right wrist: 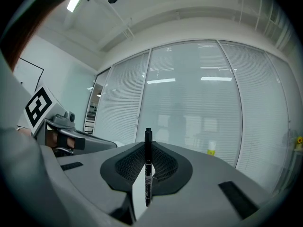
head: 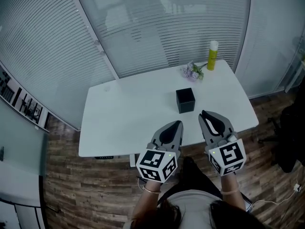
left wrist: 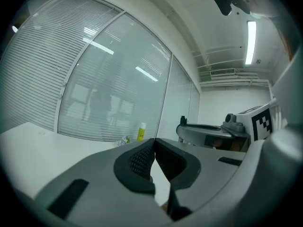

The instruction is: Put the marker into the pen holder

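A black cube-shaped pen holder (head: 185, 100) stands near the middle of the white table (head: 124, 113). My right gripper (head: 204, 113) hovers just in front of it and slightly right, shut on a black marker (right wrist: 147, 167) that stands upright between its pads in the right gripper view. The marker is not visible in the head view. My left gripper (head: 179, 123) hangs over the table's front edge, to the left of the right one, jaws closed with nothing between them (left wrist: 154, 148).
A yellow bottle (head: 212, 56) and a small bunch of flowers (head: 192, 71) sit at the table's far right corner. Glass walls with blinds stand behind the table. Wooden floor surrounds it, and a dark chair (head: 290, 132) is at the right.
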Demonstrator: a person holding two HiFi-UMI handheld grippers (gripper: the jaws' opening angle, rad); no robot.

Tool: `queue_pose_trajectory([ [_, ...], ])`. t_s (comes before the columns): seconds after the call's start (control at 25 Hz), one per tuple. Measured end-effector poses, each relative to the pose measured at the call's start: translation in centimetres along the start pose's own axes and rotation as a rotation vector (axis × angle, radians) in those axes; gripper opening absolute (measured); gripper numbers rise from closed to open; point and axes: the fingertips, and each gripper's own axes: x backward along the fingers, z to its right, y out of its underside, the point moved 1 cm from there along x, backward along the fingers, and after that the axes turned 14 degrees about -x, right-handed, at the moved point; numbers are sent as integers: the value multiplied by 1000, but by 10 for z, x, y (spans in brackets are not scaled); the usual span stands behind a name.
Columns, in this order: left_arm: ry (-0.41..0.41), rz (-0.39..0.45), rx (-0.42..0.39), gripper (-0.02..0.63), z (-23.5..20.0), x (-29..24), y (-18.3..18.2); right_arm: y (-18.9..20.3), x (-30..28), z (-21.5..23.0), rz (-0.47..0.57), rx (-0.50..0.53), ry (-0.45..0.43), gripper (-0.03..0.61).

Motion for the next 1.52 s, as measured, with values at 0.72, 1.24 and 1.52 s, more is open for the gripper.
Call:
queue_pose_trajectory([
  [0.72,17,-20,-2,20,-23,-58,3,-1,-51,40,-8,-22,-15,61],
  [1.24,-12,-27,3,20,-54,-87,3,-2,-93,54,-21,-30,-54,63],
  [1.52,-27,-35,17,20,-71,-104,6,0,-116,64,-31,-38,-72,61],
])
